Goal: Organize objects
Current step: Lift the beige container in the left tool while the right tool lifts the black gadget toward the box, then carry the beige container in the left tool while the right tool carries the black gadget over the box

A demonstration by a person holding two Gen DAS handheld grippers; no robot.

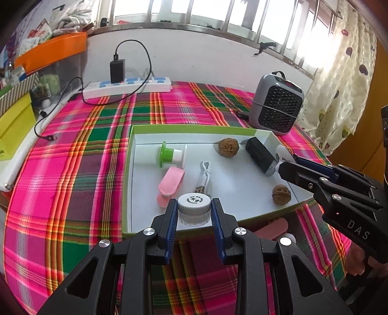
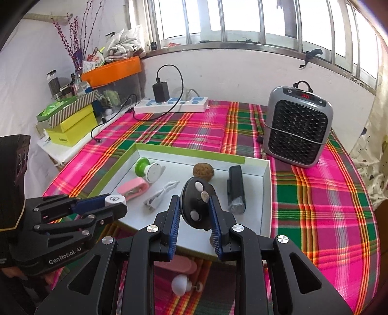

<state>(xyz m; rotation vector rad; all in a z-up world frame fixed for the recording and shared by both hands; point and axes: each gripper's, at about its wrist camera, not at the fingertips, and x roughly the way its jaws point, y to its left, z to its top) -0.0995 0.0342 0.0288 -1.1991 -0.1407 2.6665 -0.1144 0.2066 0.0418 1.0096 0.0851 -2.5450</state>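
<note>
1. Your left gripper (image 1: 194, 213) clamps the small jar (image 1: 194, 208) over the box's (image 1: 264, 213) near rim; it may slip out.
2. Your right gripper (image 2: 194, 215) pinches the black gadget (image 2: 197, 206) above the box; it could knock the cable (image 2: 161, 192).

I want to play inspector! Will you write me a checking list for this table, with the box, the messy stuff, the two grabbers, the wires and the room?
Surface: plaid tablecloth covers the table.
Job's things: open white box holds a green-and-white reel, pink clip, two walnuts, black cylinder.
Clutter: grey fan heater, stacked boxes, orange bin.
Grippers: left gripper shut on a white-lidded jar; right gripper shut on a black oval object.
Cables: white USB cable in box; black lead on the power strip.
Surroundings: barred window, curtain.
</note>
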